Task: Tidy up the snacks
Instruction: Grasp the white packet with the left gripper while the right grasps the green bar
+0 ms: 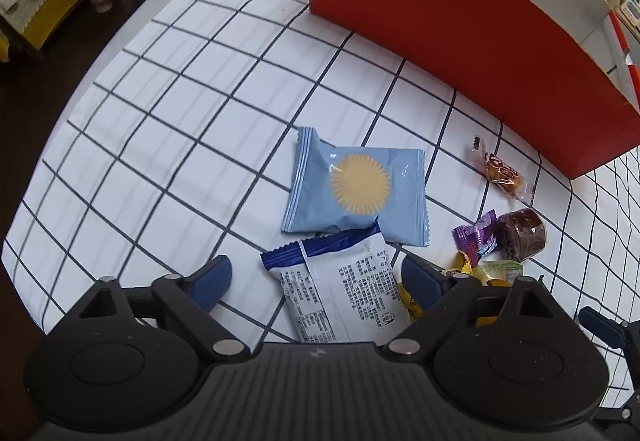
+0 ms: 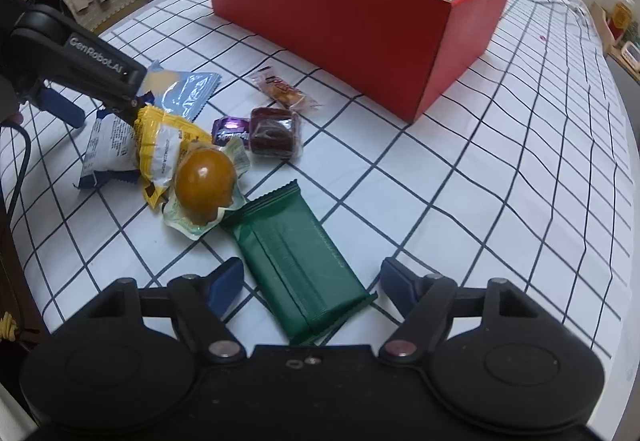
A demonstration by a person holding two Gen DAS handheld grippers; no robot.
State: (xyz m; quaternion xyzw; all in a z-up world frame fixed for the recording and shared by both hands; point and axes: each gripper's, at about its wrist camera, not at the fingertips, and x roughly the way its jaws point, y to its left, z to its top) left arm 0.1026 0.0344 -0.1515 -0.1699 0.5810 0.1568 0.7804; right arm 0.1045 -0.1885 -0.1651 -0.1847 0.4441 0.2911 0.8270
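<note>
My left gripper is open, its fingers either side of a white-and-blue snack packet on the checked tablecloth. A light blue packet with a yellow sun lies just beyond it. My right gripper is open around a green wrapped bar. A red cardboard box stands open at the back; it also shows in the left wrist view. The left gripper's body shows in the right wrist view.
Loose snacks lie between the grippers: a brown egg in clear wrap, a yellow packet, a purple candy, a dark brown cake, a small clear-wrapped pastry. The table edge curves at the left, clutter beyond.
</note>
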